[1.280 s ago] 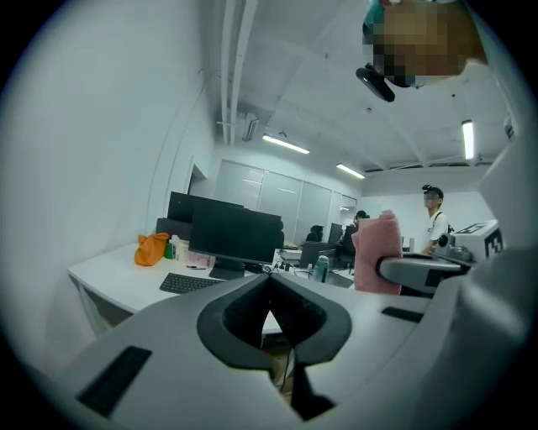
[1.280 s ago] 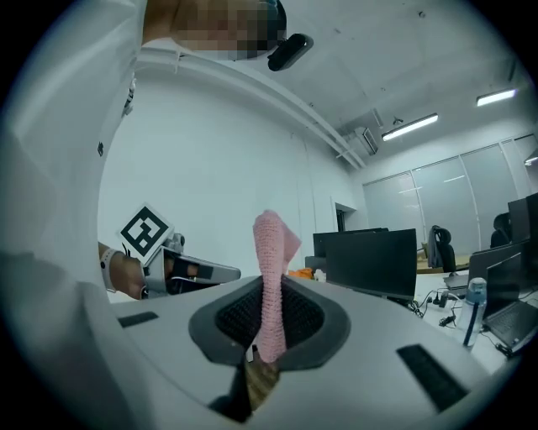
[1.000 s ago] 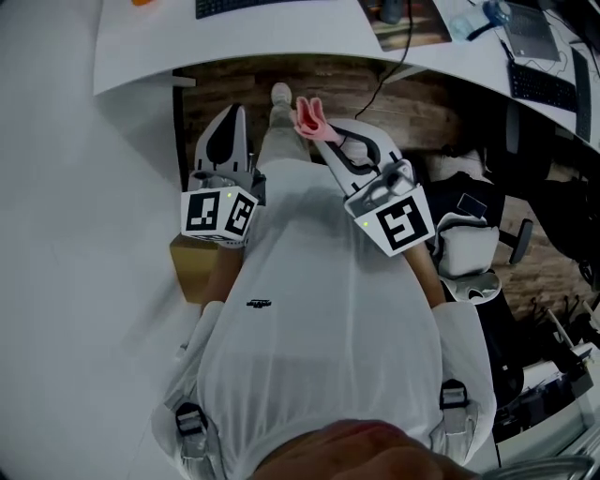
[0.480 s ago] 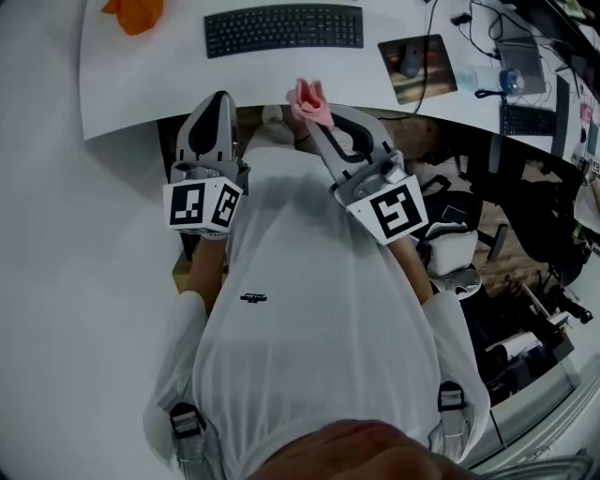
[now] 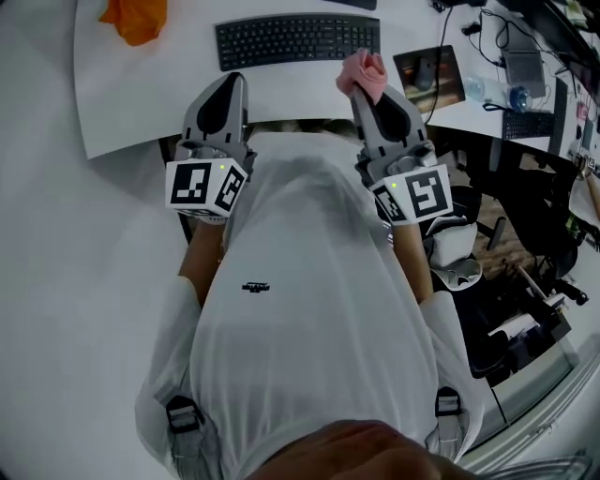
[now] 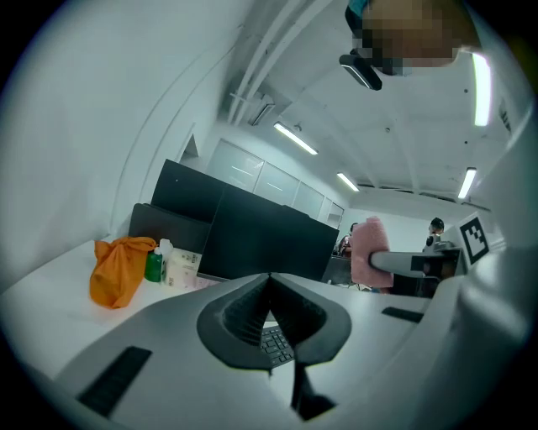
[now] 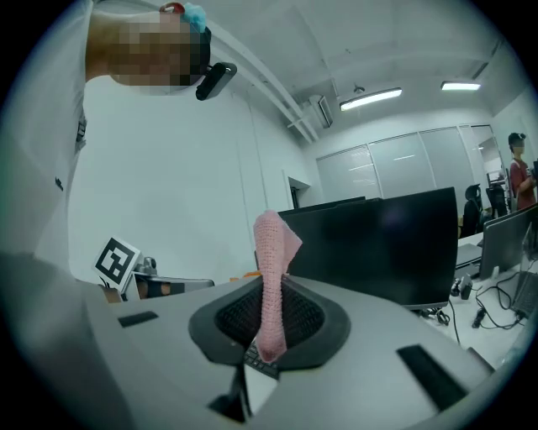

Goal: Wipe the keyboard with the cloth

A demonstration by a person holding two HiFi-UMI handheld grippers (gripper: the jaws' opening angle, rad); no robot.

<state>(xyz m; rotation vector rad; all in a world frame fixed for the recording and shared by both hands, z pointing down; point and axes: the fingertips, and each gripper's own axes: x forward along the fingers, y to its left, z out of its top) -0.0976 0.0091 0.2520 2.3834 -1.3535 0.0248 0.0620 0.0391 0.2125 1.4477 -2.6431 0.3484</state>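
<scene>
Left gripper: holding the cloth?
No, the left gripper is shut with nothing between its jaws; the pink cloth is clamped in the right gripper.

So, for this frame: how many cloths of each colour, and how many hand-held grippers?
pink cloth: 1
orange cloth: 1
hand-held grippers: 2, the left hand-held gripper and the right hand-held gripper
total: 4
</scene>
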